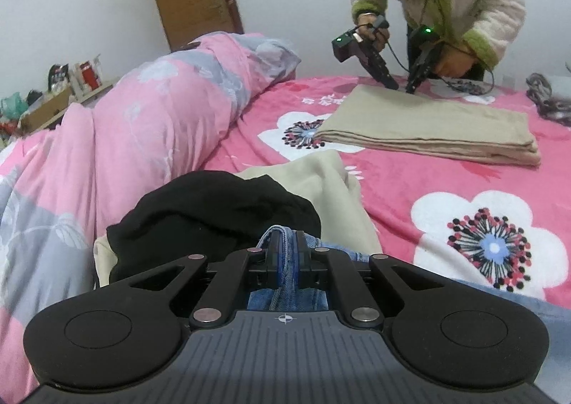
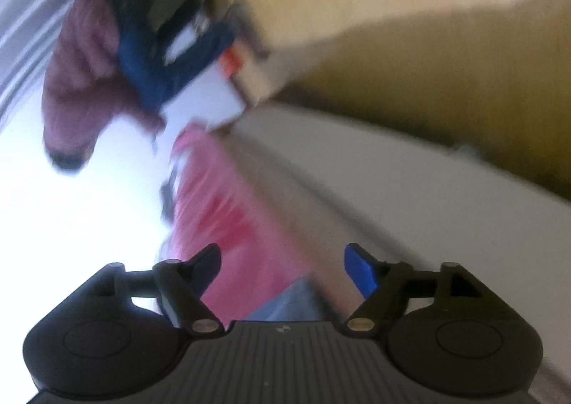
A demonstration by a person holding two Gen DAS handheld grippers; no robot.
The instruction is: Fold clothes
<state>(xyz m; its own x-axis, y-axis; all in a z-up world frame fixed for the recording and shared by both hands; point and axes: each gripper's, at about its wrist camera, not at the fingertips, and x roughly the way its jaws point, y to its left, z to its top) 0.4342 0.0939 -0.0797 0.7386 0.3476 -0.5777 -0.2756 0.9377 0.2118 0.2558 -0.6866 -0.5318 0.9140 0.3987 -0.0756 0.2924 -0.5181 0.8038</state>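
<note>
Left gripper [image 1: 286,243] clenched tight on a fold of blue denim garment [image 1: 285,297], pinched between both fingers, above a heap of black cloth [image 1: 214,211] on the pink flowered bedspread [image 1: 410,190]. Right gripper [image 2: 282,268] spread wide, nothing between its fingers; view blurred.

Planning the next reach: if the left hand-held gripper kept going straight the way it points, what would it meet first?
Probably the black garment heaped just beyond the left hand-held gripper, which is shut on blue denim; depth is uncertain.
</note>
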